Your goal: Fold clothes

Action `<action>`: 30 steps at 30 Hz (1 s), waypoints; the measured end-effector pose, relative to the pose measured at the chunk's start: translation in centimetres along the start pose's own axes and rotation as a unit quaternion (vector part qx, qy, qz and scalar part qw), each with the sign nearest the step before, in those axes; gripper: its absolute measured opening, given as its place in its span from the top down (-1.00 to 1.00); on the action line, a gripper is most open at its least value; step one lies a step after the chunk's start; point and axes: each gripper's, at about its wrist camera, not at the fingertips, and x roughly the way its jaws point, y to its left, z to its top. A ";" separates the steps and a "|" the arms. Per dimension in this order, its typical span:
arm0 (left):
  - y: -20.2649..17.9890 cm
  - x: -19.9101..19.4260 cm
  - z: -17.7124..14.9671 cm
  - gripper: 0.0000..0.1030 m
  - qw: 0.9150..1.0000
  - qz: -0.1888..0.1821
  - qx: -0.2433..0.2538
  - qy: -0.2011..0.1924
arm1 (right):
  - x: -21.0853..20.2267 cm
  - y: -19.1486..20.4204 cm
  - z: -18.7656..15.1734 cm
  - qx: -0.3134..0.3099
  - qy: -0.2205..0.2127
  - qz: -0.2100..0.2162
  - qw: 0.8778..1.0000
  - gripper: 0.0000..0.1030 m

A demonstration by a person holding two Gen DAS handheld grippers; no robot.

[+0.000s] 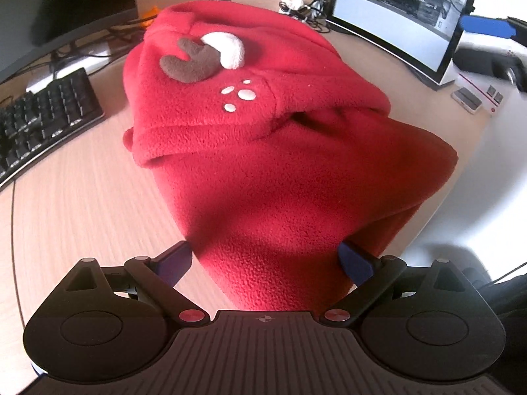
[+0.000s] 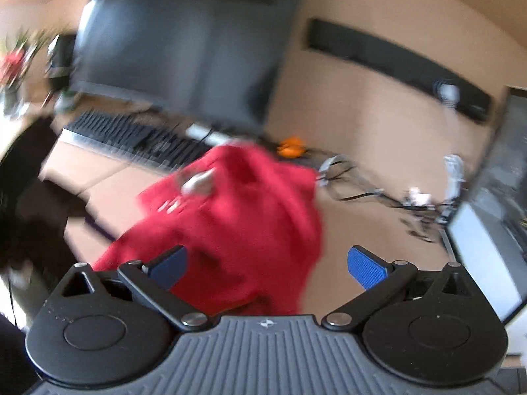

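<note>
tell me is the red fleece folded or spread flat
Folded, roughly: the red fleece lies bunched on the desk, its antlered part doubled over the lower layer.

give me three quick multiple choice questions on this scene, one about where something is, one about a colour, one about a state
1. Where is the keyboard in the left wrist view?
A. left of the red fleece
B. on top of it
C. under the monitor at right

2. What colour is the antler patch?
A. green
B. brown
C. yellow

3. How is the right gripper?
A. shut on the fleece
B. shut on a cable
C. open

Key: 1 A, the keys lie at the left edge; 2 B, brown beside a white patch; 3 C, its blue pads stand wide apart.
</note>
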 end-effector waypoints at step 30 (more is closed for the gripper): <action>7.1 -1.1 4.7 -0.91 0.973 -0.069 -0.167 -0.142 | 9.6 -9.3 -0.3 0.311 0.086 0.062 0.944 -0.49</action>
